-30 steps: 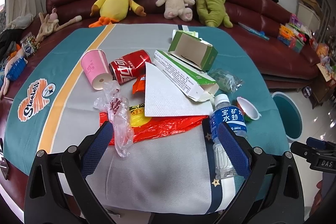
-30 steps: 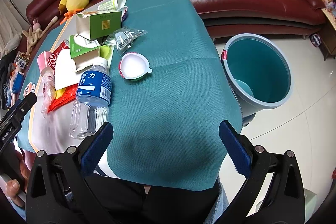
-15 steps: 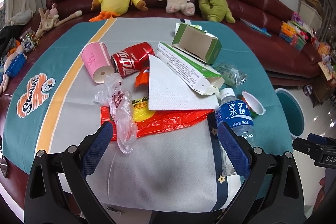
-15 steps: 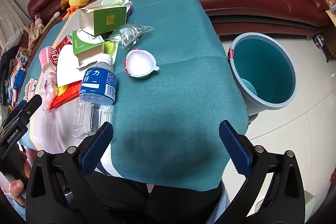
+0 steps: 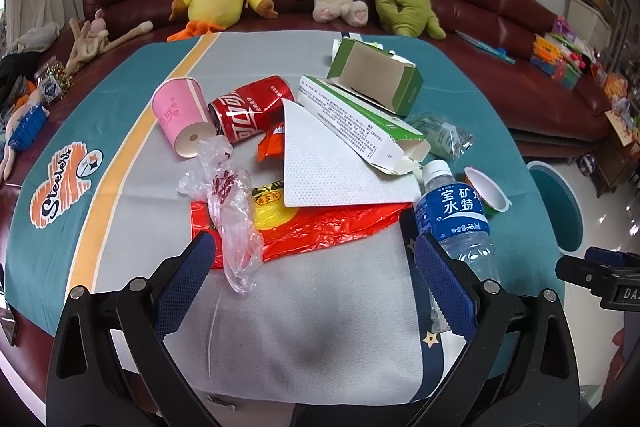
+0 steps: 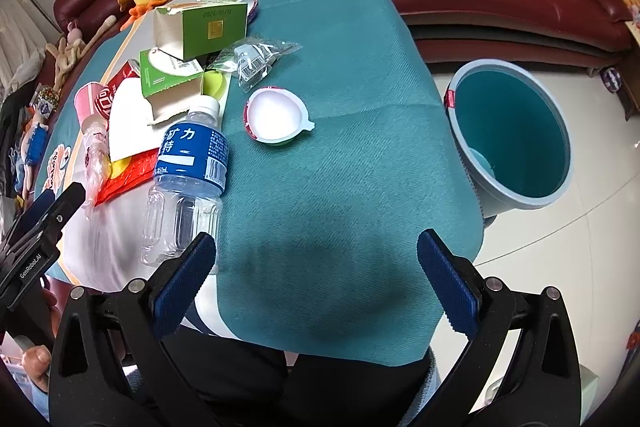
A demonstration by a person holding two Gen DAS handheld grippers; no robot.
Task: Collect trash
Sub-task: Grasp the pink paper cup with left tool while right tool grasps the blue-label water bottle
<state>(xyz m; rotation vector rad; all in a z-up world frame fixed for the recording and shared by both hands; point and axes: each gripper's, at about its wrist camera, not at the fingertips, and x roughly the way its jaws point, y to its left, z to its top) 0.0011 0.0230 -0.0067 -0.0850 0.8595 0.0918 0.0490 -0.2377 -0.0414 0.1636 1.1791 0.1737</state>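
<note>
Trash lies heaped on the cloth-covered desk (image 5: 120,155), all of it placed here against the round teal plastic bin (image 6: 516,131) standing on the floor just off the desk's right edge. By my judgement the task has barely started: the bin seems to hold at most one pale round thing near its bottom, and nothing is in either claw. Going down in size, farthest from the bin lie the crumpled red plastic bag (image 5: 320,227), the white paper napkin (image 5: 328,163) on top of it, and the long white-and-green carton (image 5: 360,119) with a shorter open green box (image 5: 376,75) resting on it. Nearer the bin lies the clear water bottle with a blue label (image 6: 188,179), on its side, and nearer again the small white plastic cup with a red rim (image 6: 276,115), the closest piece to the bin. Beyond the pile from the bin are a dented red soda can (image 5: 248,107), a tipped pink paper cup (image 5: 182,115) touching it, and a twisted clear plastic wrapper (image 5: 232,211). A small clear packet (image 6: 260,57) sits beside the green box. The left claw (image 5: 312,267) hangs wide open over the bag's near edge, gripping nothing; the right claw (image 6: 316,267) is equally wide open over bare cloth, between bottle and bin. Plush toys on the dark red sofa (image 5: 480,15) sit clear of the work.
</note>
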